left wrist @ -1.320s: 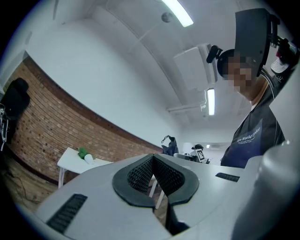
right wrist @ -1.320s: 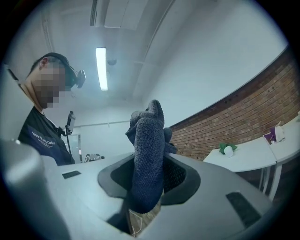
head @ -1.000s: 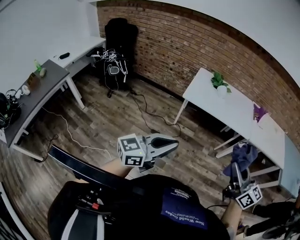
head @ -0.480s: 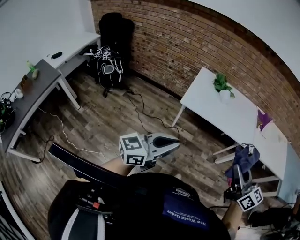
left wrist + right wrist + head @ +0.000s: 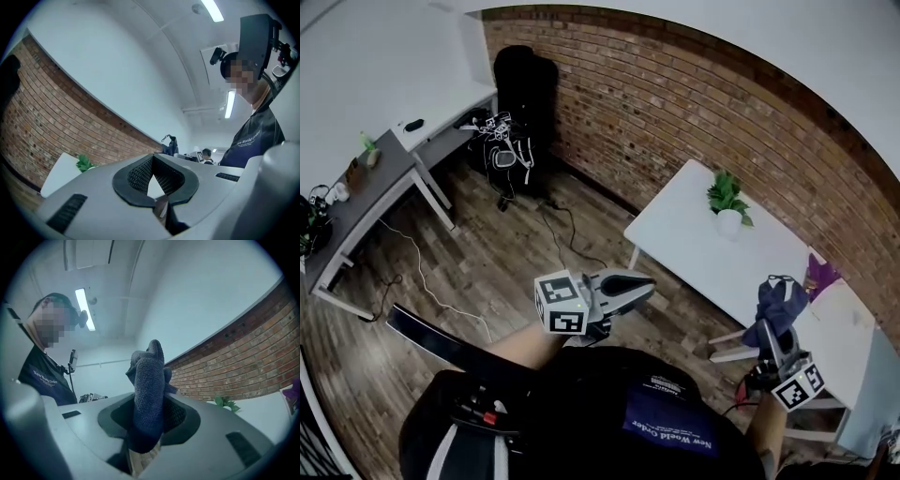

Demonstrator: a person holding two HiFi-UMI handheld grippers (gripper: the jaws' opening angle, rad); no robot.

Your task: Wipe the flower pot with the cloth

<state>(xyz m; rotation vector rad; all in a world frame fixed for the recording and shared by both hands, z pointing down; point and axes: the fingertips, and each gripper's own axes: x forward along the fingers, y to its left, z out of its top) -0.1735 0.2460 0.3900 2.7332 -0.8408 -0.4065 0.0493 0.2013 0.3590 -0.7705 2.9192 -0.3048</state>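
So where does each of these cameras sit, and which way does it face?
Head view: on the person's head, looking steeply down at floor, white table and flower pot; shirt, left gripper, right gripper show.
Left gripper view: on that gripper, looking along its shut, empty jaws up at brick wall and ceiling; the person's chest shows.
Right gripper view: on that gripper, looking along jaws clamped on the cloth; chest again.
Shared: all three catch the plant.
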